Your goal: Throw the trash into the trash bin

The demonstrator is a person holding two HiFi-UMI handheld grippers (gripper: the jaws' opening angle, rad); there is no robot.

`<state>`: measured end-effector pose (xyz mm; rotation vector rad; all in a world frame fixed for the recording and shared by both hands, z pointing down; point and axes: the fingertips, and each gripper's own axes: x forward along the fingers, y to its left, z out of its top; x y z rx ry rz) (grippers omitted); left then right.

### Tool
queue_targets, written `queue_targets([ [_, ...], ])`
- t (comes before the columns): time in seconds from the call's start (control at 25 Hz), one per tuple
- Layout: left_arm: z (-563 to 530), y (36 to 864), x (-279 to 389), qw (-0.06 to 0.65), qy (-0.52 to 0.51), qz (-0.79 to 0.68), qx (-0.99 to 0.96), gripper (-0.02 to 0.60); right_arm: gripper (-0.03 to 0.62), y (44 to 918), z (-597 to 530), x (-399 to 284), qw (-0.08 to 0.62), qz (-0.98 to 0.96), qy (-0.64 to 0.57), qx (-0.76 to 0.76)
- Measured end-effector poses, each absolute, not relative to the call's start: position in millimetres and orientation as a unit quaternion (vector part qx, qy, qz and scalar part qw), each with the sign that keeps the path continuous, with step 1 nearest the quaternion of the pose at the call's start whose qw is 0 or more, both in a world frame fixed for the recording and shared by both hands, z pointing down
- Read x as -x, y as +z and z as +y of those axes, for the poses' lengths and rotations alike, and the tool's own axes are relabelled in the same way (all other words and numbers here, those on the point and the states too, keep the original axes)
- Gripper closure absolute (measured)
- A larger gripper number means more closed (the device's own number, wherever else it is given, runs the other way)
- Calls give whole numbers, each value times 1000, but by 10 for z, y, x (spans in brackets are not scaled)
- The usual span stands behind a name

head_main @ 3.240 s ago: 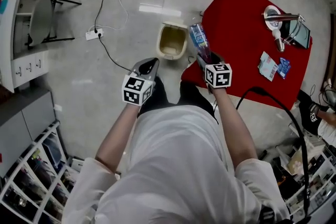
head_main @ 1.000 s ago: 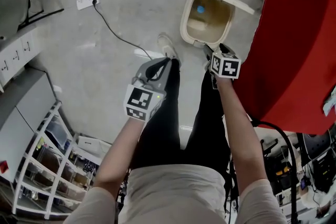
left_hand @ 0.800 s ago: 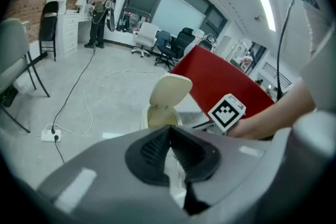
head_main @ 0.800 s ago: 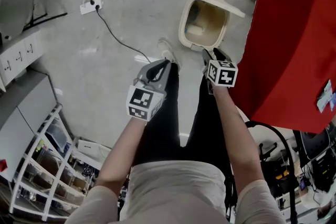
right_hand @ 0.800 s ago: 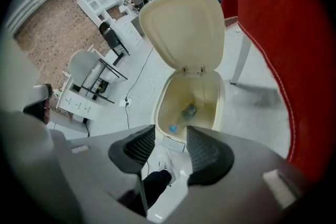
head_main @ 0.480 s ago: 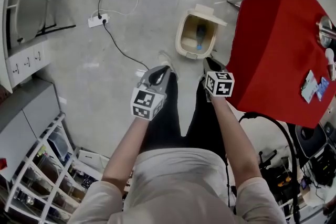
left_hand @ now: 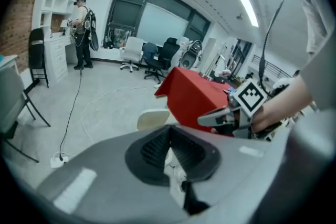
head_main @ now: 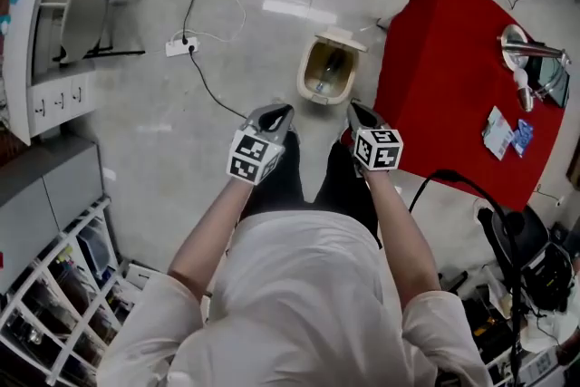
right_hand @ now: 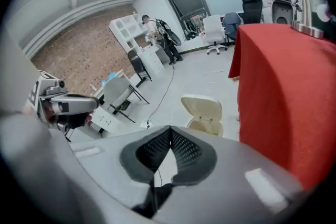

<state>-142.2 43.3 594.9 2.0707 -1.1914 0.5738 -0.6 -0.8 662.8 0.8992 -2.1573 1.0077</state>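
1. Grey floor, polished; white power strip and cable lie on it.
2. Red tabletop, cloth-draped, to the right of the bin; metal bowl and blue packets on it.
3. Cream bin, lid open, standing on the floor just beside the tabletop's corner, ahead of both claws.
4. Right claw, held short of the bin and pointing down toward it; jaws have just been closing and are now clenched, nothing between them.
5. Left claw, alongside the right claw and apart from it; jaws clenched, empty.
6. Trash, one longish item lying inside the bin; kind not discernible.
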Motion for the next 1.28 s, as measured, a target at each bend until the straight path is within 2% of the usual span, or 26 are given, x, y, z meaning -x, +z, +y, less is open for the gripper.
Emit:
queue_targets([
  [0.52, 547, 5041, 1148, 324, 197, -436, -816, 578, 594, 5417, 285, -161, 255, -861, 334, -286],
  [1.28, 492, 4831, 862, 311, 202, -420, -828, 577, 594, 5039, 316, -278, 232, -874, 318, -287],
])
